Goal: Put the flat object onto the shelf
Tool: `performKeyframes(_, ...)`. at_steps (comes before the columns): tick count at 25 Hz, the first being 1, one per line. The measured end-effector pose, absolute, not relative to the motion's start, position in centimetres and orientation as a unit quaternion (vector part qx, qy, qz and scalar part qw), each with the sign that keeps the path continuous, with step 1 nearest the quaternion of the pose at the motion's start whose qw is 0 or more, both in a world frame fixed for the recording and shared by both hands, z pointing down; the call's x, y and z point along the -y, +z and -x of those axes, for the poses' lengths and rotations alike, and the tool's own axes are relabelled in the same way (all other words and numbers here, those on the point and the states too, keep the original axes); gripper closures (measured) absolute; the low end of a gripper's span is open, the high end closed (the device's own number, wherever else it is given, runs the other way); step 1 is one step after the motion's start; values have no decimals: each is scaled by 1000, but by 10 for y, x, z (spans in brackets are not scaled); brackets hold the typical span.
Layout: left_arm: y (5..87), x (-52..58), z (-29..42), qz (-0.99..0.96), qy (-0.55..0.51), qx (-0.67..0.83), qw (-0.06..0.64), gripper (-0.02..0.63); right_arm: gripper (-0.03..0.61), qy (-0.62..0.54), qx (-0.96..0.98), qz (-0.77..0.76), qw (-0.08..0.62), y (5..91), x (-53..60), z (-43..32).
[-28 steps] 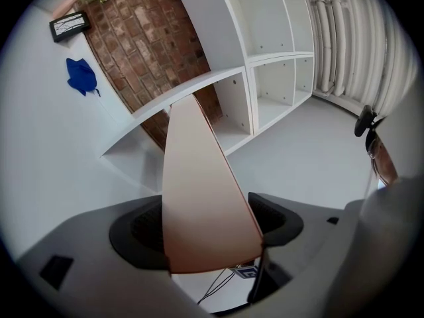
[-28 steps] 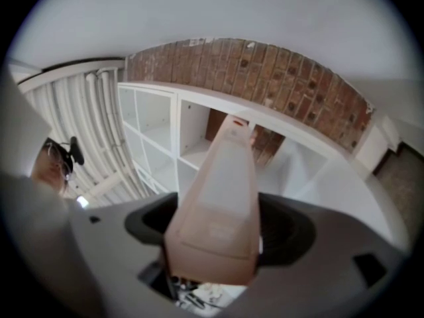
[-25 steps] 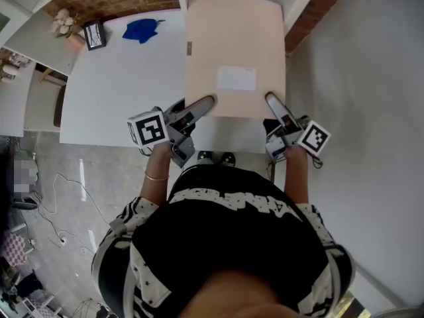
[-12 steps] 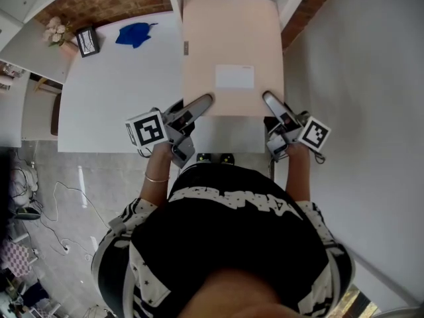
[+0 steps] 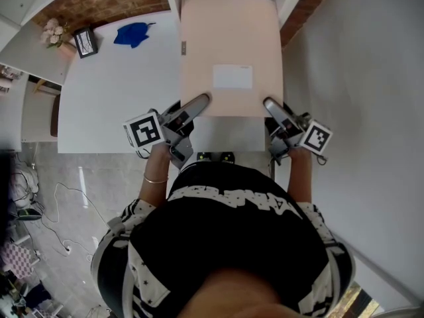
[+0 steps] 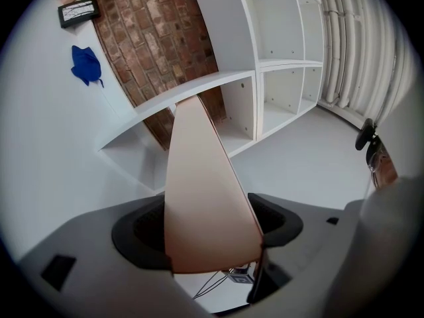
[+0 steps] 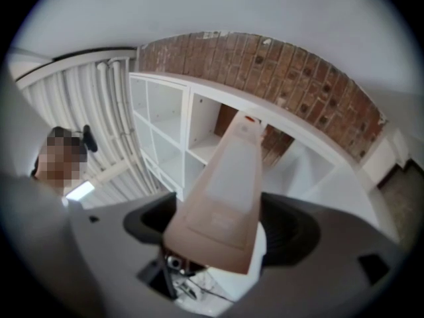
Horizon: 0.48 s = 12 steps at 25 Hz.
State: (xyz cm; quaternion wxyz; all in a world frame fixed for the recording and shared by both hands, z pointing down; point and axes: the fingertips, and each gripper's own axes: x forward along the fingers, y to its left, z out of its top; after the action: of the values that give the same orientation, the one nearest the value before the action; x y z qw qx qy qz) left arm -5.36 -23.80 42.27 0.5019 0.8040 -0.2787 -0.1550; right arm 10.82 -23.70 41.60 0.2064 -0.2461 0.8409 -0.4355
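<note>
Both clamped on flat panel [image 5: 230, 45] near corners: left hand-held gripper [image 5: 196, 103], right hand-held gripper [image 5: 271, 106]. I reckon stiff, light, maybe slick, so keep the edge grip.

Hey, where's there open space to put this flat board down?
The white surface is bare left of the flat board, from the blue cloth and picture frame down to the left hand-held gripper. The shelf's cubbies look empty. Only that far corner is crowded.
</note>
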Motion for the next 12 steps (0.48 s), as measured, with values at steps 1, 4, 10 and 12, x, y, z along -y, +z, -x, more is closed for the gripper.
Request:
performKeyframes(1,422,238,54,-803,-159,280,502,239,199,-436,-841,244,207,416,235,-109)
performKeyframes(4,423,241,59,-799,-162,288,503,239,199,-431,-846,241,200,416,229,-110)
performKeyframes(10,422,244,60,-796,-165,286,507,239,199,-379,-874,268,142,418,218,-109)
performKeyframes(12,421,243,59,-797,-162,286,506,239,199,-358,-881,283,126,417,215,-110)
